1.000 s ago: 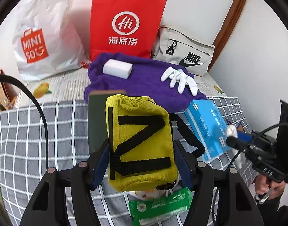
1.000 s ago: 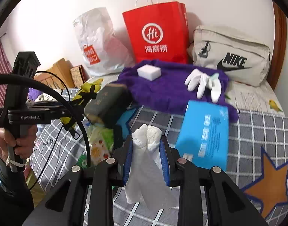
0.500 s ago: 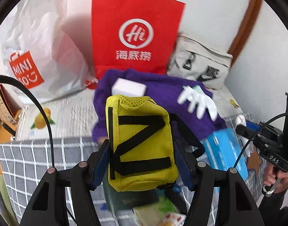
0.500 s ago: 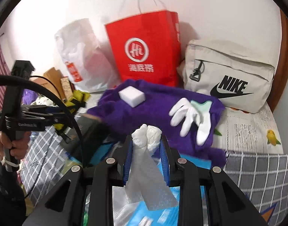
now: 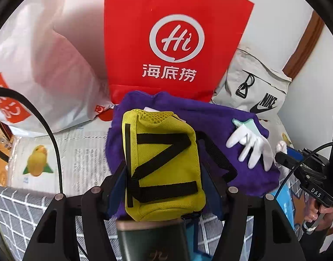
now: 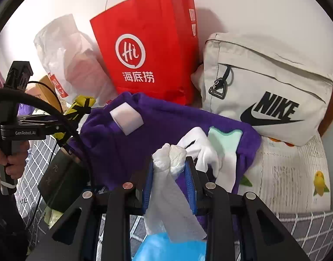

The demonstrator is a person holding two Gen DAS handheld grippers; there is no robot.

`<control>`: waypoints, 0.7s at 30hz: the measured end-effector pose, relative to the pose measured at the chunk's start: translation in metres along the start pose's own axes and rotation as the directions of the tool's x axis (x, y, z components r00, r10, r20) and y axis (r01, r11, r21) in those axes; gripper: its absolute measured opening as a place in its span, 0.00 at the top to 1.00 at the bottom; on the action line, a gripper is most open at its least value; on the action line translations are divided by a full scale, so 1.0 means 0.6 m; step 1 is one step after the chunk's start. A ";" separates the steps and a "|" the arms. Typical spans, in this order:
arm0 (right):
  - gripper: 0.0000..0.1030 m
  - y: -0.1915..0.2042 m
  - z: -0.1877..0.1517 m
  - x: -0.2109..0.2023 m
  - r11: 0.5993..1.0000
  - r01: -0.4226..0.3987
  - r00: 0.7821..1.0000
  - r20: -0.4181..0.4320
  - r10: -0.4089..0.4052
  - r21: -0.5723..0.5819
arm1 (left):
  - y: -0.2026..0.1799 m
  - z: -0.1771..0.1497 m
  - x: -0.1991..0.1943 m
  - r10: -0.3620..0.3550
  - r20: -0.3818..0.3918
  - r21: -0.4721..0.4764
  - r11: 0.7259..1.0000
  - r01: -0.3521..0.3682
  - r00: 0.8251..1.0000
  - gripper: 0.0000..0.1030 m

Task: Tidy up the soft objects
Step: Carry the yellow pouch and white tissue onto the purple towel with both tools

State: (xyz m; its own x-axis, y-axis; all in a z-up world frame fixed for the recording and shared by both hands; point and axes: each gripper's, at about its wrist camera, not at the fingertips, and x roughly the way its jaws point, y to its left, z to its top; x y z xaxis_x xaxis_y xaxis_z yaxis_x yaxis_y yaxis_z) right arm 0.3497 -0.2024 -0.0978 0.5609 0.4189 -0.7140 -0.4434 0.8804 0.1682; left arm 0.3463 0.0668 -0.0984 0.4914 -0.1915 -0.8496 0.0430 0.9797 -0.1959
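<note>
Both grippers carried forward since a second ago, red paper bag [image 5: 177,41] and beige Nike bag [image 6: 268,100] now looming far larger. Left gripper [image 5: 164,187] clamped on yellow pouch [image 5: 162,165], jaws pressed to its sides, now above the near edge of the purple towel [image 5: 210,117] rather than the grey checked bedcover [image 5: 18,208]. Right gripper [image 6: 169,174] pinching crumpled white tissue [image 6: 170,195], now over the towel just beside the white glove [image 6: 201,145]. White sponge block [image 6: 126,118] lying on the towel, unmoved.
</note>
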 end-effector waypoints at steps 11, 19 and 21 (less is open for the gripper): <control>0.72 -0.015 -0.008 0.056 0.999 0.002 0.997 -0.081 -0.004 -0.034 | 0.010 0.007 0.053 -0.001 -0.029 -0.016 1.000 0.001 1.000 0.39; 0.72 -0.018 -0.004 0.092 0.997 -0.002 0.993 -0.122 -0.007 -0.075 | 0.020 0.015 0.067 0.002 -0.030 -0.024 1.000 -0.002 1.000 0.39; 0.72 -0.020 -0.009 0.101 0.995 0.022 0.989 -0.143 -0.036 -0.094 | 0.020 0.016 0.070 0.007 -0.035 -0.015 1.000 -0.008 0.999 0.39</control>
State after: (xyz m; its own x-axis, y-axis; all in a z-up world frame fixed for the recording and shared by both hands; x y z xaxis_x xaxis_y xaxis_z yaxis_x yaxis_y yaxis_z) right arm 0.3852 -0.1888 -0.1471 0.4707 0.3511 -0.8094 -0.4946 0.8647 0.0875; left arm 0.3761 0.0711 -0.1319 0.4611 -0.1864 -0.8676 0.0261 0.9801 -0.1967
